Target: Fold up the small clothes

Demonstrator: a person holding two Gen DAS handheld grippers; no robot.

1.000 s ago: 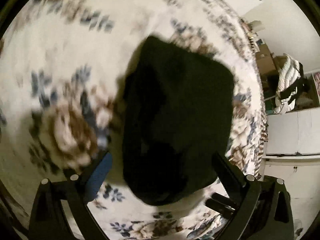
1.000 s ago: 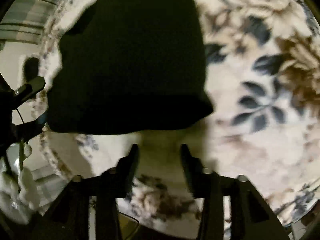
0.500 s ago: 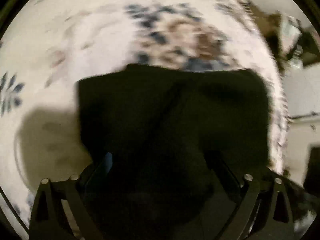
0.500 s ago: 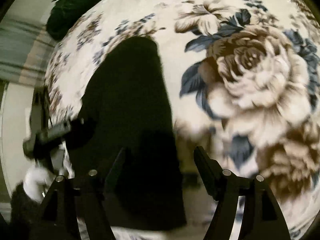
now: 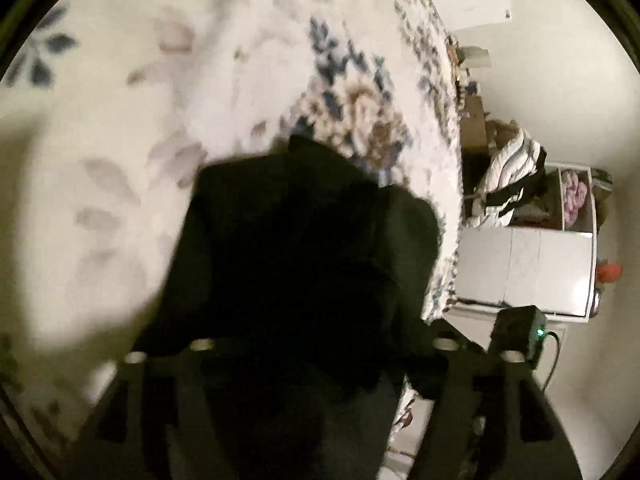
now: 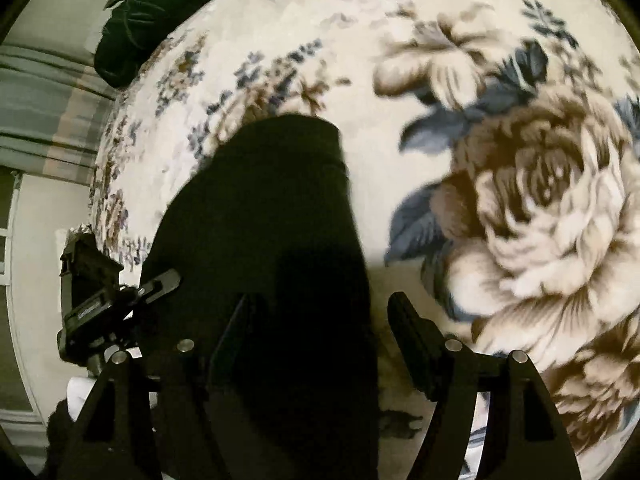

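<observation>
A small black garment (image 5: pixel 304 264) lies on a floral bedspread (image 5: pixel 160 100). In the left wrist view it fills the space between my left gripper's fingers (image 5: pixel 316 320); the fingertips are lost against the dark cloth and the frame is blurred. In the right wrist view the garment (image 6: pixel 272 220) runs from the middle of the bedspread (image 6: pixel 440 20) down between the fingers of my right gripper (image 6: pixel 320 312), whose jaws stand wide apart over its near end. The left gripper (image 6: pixel 160 280) shows there at the garment's left edge.
The bed's edge is to the right in the left wrist view, with white drawers (image 5: pixel 524 268) and a pile of clothes (image 5: pixel 508 176) beyond. A dark green pillow (image 6: pixel 140 12) lies at the far left corner of the bed in the right wrist view.
Both grippers have come down close over the garment. The right gripper's jaws have opened wider than a second ago. The left view has swung, and the garment now covers its fingers.
</observation>
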